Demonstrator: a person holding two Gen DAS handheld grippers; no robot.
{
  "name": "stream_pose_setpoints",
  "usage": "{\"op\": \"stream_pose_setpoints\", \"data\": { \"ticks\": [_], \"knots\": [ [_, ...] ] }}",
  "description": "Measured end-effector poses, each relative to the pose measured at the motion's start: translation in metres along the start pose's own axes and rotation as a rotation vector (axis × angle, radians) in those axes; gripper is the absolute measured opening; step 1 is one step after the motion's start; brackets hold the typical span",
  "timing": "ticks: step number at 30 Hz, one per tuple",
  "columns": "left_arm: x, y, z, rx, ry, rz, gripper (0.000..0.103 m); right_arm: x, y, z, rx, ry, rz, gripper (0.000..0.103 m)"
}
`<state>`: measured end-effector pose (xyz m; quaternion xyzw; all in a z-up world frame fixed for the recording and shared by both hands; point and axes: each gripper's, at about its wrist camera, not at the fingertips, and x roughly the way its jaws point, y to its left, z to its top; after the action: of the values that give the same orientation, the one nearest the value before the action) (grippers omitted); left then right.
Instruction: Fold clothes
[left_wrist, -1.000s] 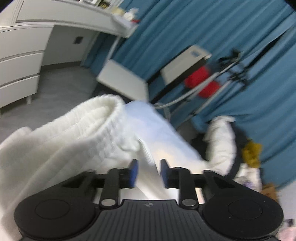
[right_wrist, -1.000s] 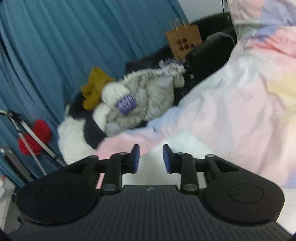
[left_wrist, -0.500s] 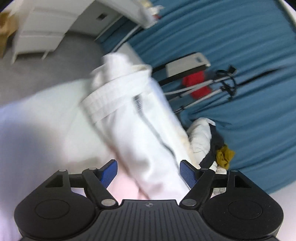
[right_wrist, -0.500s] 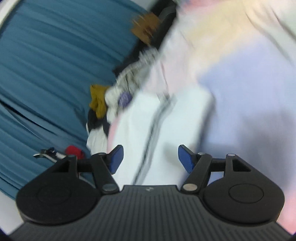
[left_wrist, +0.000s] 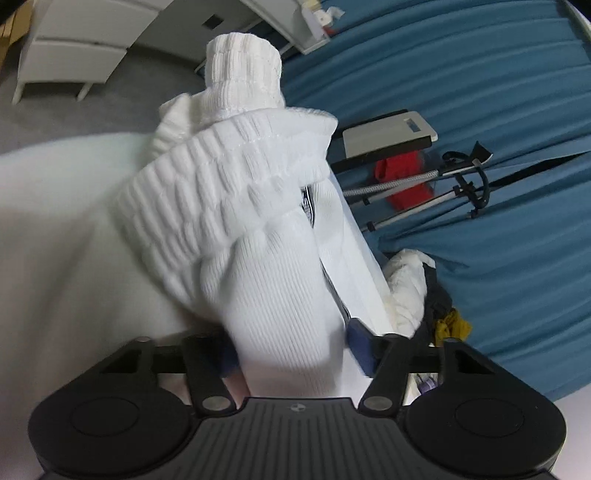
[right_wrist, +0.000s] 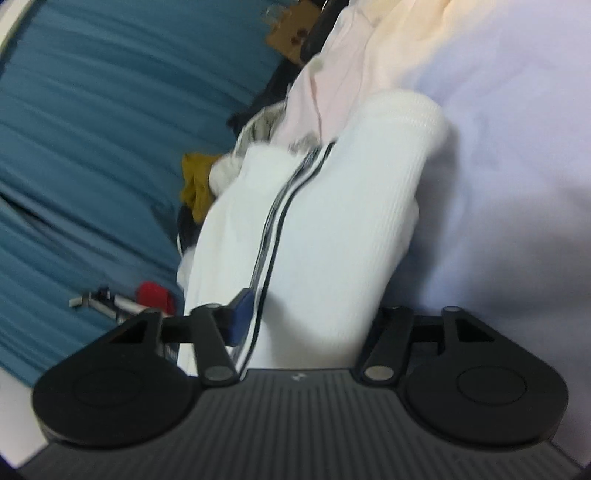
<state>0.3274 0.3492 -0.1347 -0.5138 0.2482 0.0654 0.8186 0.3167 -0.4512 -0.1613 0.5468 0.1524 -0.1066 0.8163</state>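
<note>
A white knit garment (left_wrist: 258, 229) with ribbed cuffs and a dark zipper stripe lies bunched on the pale bed sheet (left_wrist: 55, 229). My left gripper (left_wrist: 291, 350) is open, its jaws wide apart on either side of a thick fold of the garment. The same garment shows in the right wrist view (right_wrist: 332, 229), with the zipper stripe running down it. My right gripper (right_wrist: 310, 325) is open and also straddles a fold of the garment; its right fingertip is hidden behind the cloth.
A pastel blanket (right_wrist: 517, 184) covers the bed at right. A pile of other clothes (left_wrist: 424, 280) lies by the blue curtain (left_wrist: 480, 74). A tripod (left_wrist: 443, 184), a red item (left_wrist: 402, 177) and white drawers (left_wrist: 74, 48) stand beyond the bed.
Both grippers went from nearly shut to wide open, then pushed forward so that folds of the white garment now sit between their jaws. Both views have tilted.
</note>
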Motion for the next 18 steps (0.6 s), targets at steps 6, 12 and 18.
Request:
{"op": "stream_pose_setpoints", "data": {
  "ticks": [6, 12, 18],
  "knots": [
    [0.008, -0.014, -0.006, 0.074, -0.117, 0.03, 0.026, 0.009, 0.001, -0.003, -0.041, -0.095, -0.027, 0.022],
    [-0.018, -0.035, -0.008, 0.082, -0.169, -0.028, 0.023, -0.03, 0.028, -0.007, -0.081, -0.158, -0.05, 0.016],
    [-0.074, -0.027, -0.003, 0.059, -0.1, -0.082, 0.022, -0.078, 0.026, -0.004, -0.064, -0.117, -0.079, 0.016]
  ]
}}
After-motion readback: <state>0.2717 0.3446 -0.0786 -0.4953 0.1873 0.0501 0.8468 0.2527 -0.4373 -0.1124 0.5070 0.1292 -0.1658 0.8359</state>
